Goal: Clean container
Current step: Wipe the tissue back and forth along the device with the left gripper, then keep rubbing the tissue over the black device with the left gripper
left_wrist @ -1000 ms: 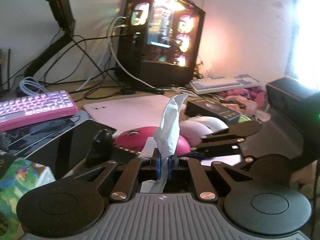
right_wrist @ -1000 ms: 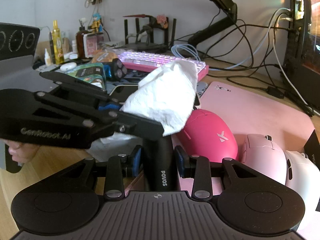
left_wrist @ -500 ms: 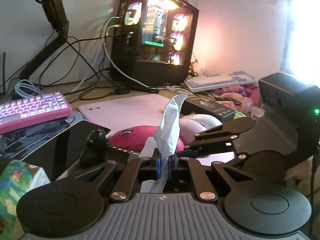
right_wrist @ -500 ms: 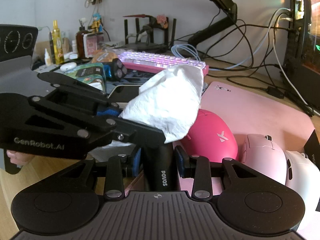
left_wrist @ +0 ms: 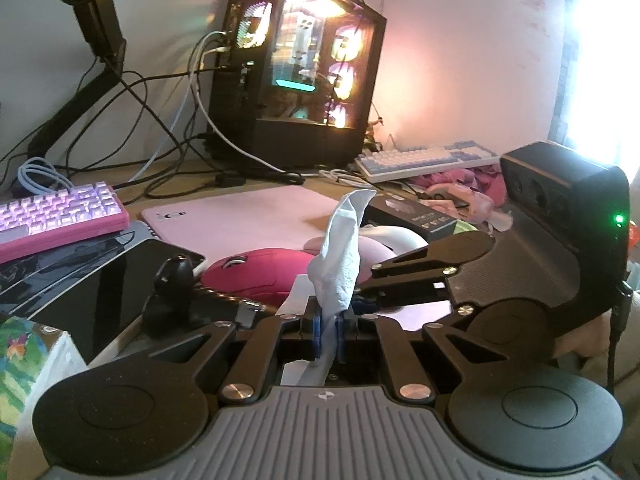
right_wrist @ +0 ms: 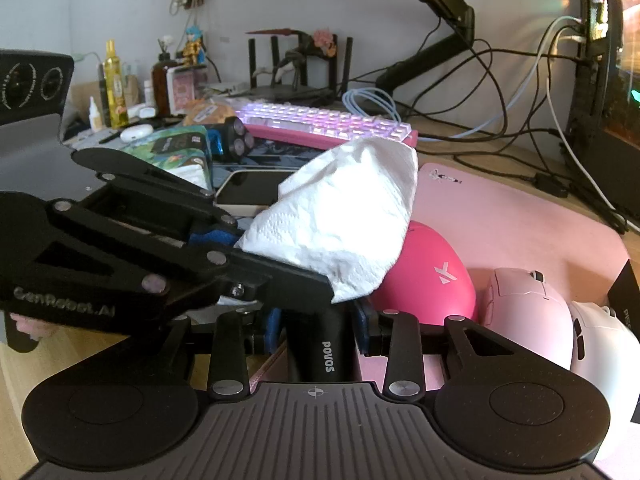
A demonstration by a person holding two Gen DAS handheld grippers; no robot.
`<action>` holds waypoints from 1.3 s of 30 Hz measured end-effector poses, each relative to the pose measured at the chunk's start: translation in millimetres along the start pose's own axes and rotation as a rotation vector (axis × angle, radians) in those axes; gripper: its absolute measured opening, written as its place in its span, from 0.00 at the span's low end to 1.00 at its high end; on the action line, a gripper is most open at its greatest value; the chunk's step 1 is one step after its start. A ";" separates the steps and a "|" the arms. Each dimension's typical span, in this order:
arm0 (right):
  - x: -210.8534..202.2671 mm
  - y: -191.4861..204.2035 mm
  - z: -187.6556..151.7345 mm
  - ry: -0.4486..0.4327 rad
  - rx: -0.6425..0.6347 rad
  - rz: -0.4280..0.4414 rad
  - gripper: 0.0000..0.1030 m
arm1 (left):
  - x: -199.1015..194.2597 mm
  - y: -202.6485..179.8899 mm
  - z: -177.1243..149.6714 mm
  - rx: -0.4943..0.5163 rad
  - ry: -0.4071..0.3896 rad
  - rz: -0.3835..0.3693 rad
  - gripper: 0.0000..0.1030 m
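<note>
My left gripper (left_wrist: 328,328) is shut on a crumpled white tissue (left_wrist: 340,252) that stands up from its blue pads. In the right wrist view the left gripper (right_wrist: 240,240) comes in from the left, and the tissue (right_wrist: 344,224) hangs over the far end of a black item marked POVOS (right_wrist: 320,348). My right gripper (right_wrist: 316,328) is shut on that black item, with both blue pads pressed against its sides. The far end of the item is hidden under the tissue. In the left wrist view the right gripper (left_wrist: 360,300) reaches in from the right.
Three mice lie close together: magenta (right_wrist: 432,276), pale pink (right_wrist: 528,308) and white (right_wrist: 600,340), beside a pink mat (right_wrist: 500,216). A lit pink keyboard (right_wrist: 328,124), a phone (right_wrist: 248,188), a tissue pack (left_wrist: 28,360), bottles (right_wrist: 114,84), cables and a glowing PC case (left_wrist: 300,76) crowd the desk.
</note>
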State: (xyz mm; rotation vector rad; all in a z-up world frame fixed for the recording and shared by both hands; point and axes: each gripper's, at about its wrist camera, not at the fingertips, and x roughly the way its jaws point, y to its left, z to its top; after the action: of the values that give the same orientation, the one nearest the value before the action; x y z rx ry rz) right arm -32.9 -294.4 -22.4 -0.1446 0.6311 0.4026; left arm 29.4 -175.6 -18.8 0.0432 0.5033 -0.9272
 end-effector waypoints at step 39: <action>0.5 -3.3 0.2 0.000 -0.004 -0.003 0.38 | 0.3 1.6 -1.4 -0.009 0.006 -0.043 0.11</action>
State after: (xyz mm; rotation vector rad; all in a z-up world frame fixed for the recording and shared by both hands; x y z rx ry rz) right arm -31.1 -297.1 -22.5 -0.1488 0.6304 0.4013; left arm 30.2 -174.5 -20.5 0.0268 0.5155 -0.9672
